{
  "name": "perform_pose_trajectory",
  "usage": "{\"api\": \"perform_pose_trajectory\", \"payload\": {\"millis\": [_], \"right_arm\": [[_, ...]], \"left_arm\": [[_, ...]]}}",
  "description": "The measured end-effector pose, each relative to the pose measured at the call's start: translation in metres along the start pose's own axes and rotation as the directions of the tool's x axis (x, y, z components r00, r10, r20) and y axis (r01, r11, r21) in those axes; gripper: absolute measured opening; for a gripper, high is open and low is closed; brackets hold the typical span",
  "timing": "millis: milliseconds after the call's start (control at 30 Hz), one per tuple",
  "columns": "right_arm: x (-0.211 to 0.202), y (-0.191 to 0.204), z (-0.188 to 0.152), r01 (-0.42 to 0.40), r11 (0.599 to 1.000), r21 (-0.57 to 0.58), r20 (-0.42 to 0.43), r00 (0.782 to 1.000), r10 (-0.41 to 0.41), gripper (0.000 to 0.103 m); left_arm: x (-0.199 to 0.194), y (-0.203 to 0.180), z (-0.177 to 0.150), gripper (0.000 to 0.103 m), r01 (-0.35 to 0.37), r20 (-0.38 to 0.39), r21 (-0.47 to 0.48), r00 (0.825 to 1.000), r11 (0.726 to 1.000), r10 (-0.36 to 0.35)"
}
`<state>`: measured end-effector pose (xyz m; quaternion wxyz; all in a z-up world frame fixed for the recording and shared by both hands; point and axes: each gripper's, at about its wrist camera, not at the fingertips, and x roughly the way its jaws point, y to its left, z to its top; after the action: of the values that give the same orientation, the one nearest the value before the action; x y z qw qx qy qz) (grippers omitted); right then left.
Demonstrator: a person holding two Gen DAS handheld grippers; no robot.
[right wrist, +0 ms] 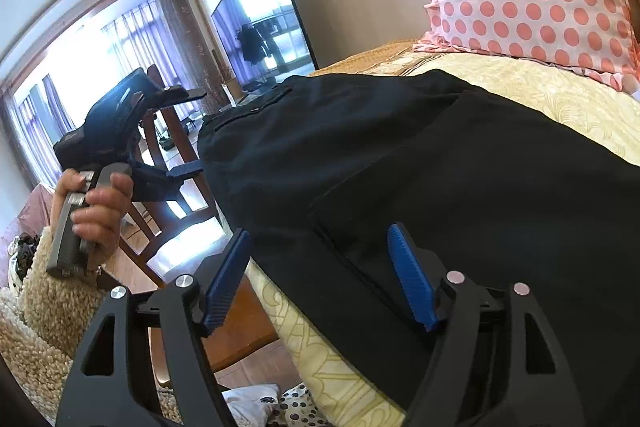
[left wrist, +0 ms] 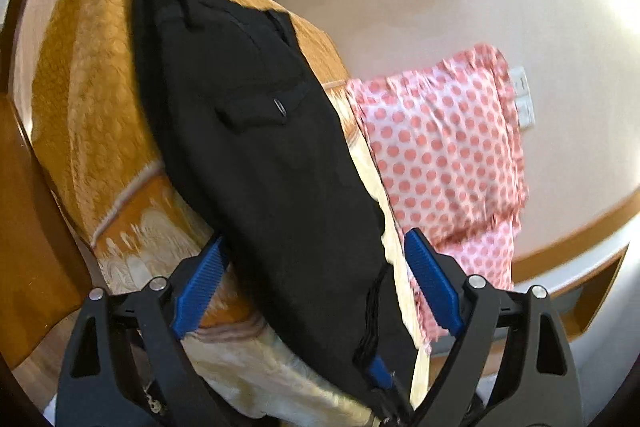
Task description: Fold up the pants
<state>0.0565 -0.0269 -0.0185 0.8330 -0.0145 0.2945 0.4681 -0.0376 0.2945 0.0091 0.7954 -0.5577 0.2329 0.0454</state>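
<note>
In the left wrist view, the black pants (left wrist: 248, 131) lay lengthwise on a gold-and-cream bedspread (left wrist: 92, 99), waistband at the far end and a buttoned flap pocket (left wrist: 264, 109) about midway, with the frayed hem end running near, down between the fingers of the left gripper (left wrist: 314, 259). Its blue pads (left wrist: 200, 287) stood wide apart on either side of the leg, pressing on nothing. A pink polka-dot pillow (left wrist: 444, 147) sat just right of the pants against the pale wall, and the bed's left edge dropped away to a wooden frame. In the right wrist view, the right gripper (right wrist: 320, 267) hovered over the near edge of the pants (right wrist: 400, 167), its pads likewise spread and gripping nothing, one pad over the cloth and the other off the bed's edge above the floor. To the left, a hand (right wrist: 96, 211) held the left gripper (right wrist: 184, 131) with its jaws apart at the far left border of the garment. The pants appeared already doubled leg on leg, so the step in hand looked like taking hold for the crosswise fold; the next move would call for closing on both layers at the hem end. Open bedspread lay right of the pants up to the pillow, while the left side offered little room before the drop.
</note>
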Motion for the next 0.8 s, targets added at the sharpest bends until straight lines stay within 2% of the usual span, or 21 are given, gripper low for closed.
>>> {"api": "perform_pose_trajectory", "payload": {"millis": [133,233,367,467,533,600,667,733,800], "right_arm": [[-0.001,0.0,-0.001,-0.003,1.0,-0.001,0.004,1.0,0.003,0.073],[-0.001,0.003,-0.002,0.006,1.0,-0.021,0.007,1.0,-0.006,0.073],[-0.005,0.006,-0.005,0.001,0.999,-0.047,0.005,1.0,-0.001,0.075],[-0.014,0.0,-0.006,-0.053,0.999,0.007,0.016,0.998,0.053,0.075],[-0.022,-0.005,-0.008,-0.07,0.997,0.032,0.029,0.997,0.069,0.075],[-0.029,-0.01,-0.009,-0.064,0.997,0.046,0.04,0.997,0.062,0.075],[-0.041,-0.017,-0.01,-0.054,0.996,0.074,0.057,0.997,0.05,0.076],[-0.055,-0.026,-0.012,-0.045,0.993,0.109,0.086,0.996,0.036,0.076],[-0.075,-0.037,-0.013,-0.023,0.99,0.141,0.135,0.991,0.004,0.076]], "left_arm": [[-0.003,0.007,0.022,0.079,-0.058,0.051,-0.047,0.997,0.997,0.061],[-0.003,0.009,0.04,0.074,-0.108,0.101,-0.056,0.988,0.993,0.113],[0.002,0.011,0.054,0.067,-0.182,0.125,-0.07,0.974,0.981,0.19],[0.002,0.014,0.058,0.051,-0.238,0.146,-0.073,0.958,0.969,0.246],[0.002,0.012,0.059,0.022,-0.295,0.178,-0.056,0.937,0.954,0.3],[0.0,0.007,0.057,0.015,-0.315,0.203,-0.027,0.928,0.949,0.313],[0.0,-0.005,0.054,0.013,-0.347,0.231,0.027,0.915,0.937,0.332],[0.0,-0.031,0.046,0.011,-0.39,0.282,0.123,0.895,0.913,0.344],[0.002,-0.063,0.036,0.011,-0.413,0.321,0.223,0.887,0.883,0.333]]}}
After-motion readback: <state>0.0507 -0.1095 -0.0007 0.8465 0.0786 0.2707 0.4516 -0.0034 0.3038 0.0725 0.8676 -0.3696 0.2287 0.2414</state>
